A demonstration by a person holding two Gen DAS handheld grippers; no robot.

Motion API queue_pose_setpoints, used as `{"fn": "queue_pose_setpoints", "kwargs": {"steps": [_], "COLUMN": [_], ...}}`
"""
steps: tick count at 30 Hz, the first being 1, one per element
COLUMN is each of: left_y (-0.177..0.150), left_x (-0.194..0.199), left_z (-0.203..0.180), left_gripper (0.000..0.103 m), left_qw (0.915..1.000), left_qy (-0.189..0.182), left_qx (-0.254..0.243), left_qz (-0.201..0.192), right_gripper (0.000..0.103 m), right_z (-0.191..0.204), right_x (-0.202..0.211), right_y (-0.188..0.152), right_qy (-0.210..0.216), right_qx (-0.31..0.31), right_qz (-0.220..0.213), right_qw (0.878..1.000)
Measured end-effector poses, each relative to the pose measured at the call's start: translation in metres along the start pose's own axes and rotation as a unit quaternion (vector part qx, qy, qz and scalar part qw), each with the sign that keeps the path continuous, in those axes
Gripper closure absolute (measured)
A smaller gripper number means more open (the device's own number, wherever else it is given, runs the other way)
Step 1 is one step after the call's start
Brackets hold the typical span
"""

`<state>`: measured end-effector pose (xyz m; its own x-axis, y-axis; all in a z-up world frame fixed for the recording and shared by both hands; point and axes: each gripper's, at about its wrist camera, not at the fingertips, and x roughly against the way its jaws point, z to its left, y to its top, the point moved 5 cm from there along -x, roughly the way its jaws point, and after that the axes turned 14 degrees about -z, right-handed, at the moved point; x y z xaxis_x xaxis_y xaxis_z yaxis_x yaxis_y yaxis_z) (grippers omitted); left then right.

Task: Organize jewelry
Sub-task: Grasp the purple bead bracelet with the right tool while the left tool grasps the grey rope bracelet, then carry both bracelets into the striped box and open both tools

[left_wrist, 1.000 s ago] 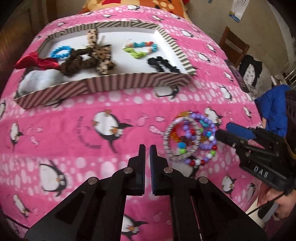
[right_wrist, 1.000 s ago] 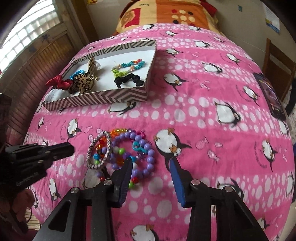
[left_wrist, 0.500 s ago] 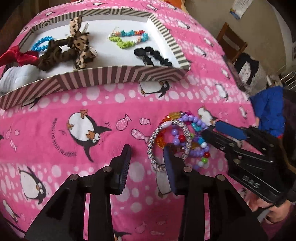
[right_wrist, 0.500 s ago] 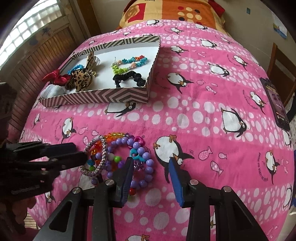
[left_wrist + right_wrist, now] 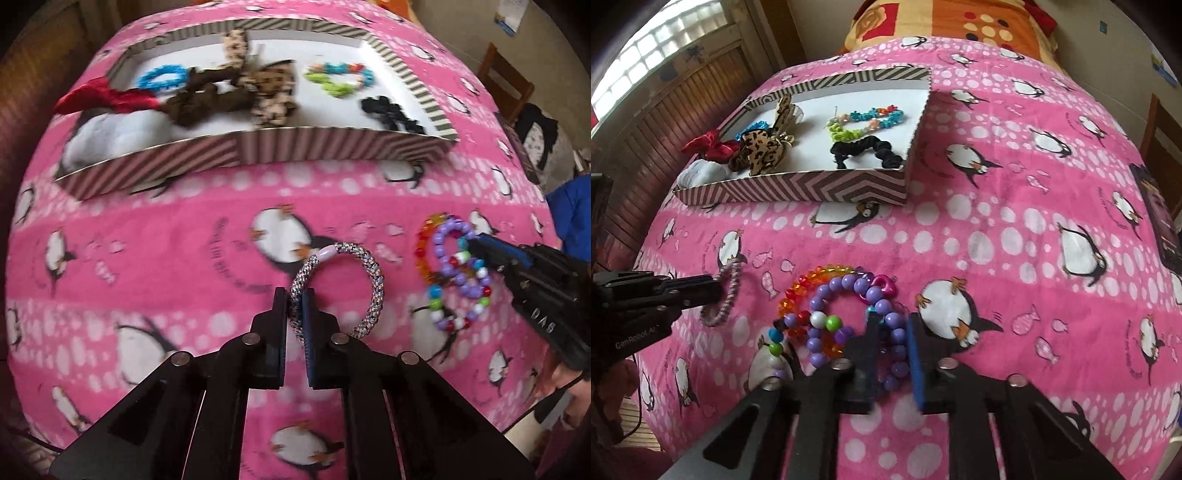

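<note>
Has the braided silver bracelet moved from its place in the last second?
Yes. The braided silver bracelet, now pinched by the left gripper, has been pulled left, away from the beaded bracelets it lay against, and no longer overlaps them.

The braided bracelet (image 5: 364, 275), earlier lying against the beaded bracelets (image 5: 452, 275), is now pinched in the closed left gripper (image 5: 296, 306) and drawn apart from them, while the right gripper (image 5: 892, 338) is brought down around the purple-beaded strand, its jaws narrowed.
</note>
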<state>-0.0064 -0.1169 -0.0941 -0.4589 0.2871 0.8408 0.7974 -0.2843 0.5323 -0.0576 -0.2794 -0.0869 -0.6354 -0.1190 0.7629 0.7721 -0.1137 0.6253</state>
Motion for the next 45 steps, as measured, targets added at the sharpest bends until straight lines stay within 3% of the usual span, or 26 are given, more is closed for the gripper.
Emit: {"fn": "queue_pose_setpoints", "kwargs": {"steps": [5,9,13,25,37,45], "left_y": [-0.003,-0.002,-0.001,0.011,0.048,0.075], "left_x": [-0.002,-0.005,0.0,0.038,0.069,0.064], "left_z": [0.007,0.001,0.005,0.019,0.042,0.064], "left_gripper": [0.096,0.096,0.097,0.097,0.097,0.097], "left_qw": [0.9998,0.9999,0.9996,0.9978,0.9948,0.9924], "left_qy": [0.007,0.011,-0.014,-0.038,0.005,0.037], "left_qx": [0.021,0.005,0.021,0.037,0.032,0.037], "left_qz": [0.001,-0.007,-0.007,-0.039,-0.096,-0.112], "right_gripper": [0.095,0.095,0.095,0.095,0.095,0.095], "right_z": [0.002,0.004,0.01,0.037,0.067,0.075], "right_x": [0.029,0.05,0.068,0.094,0.083,0.062], "right_y": [0.018,0.03,0.041,0.066,0.088,0.109], "right_qy": [0.019,0.03,0.046,0.06,0.075,0.075], "right_qx": [-0.027,-0.04,-0.056,-0.038,-0.004,0.019], "right_qz": [-0.036,-0.057,-0.08,-0.118,-0.118,-0.107], "right_qw": [0.999,0.997,0.994,0.99,0.99,0.991]}}
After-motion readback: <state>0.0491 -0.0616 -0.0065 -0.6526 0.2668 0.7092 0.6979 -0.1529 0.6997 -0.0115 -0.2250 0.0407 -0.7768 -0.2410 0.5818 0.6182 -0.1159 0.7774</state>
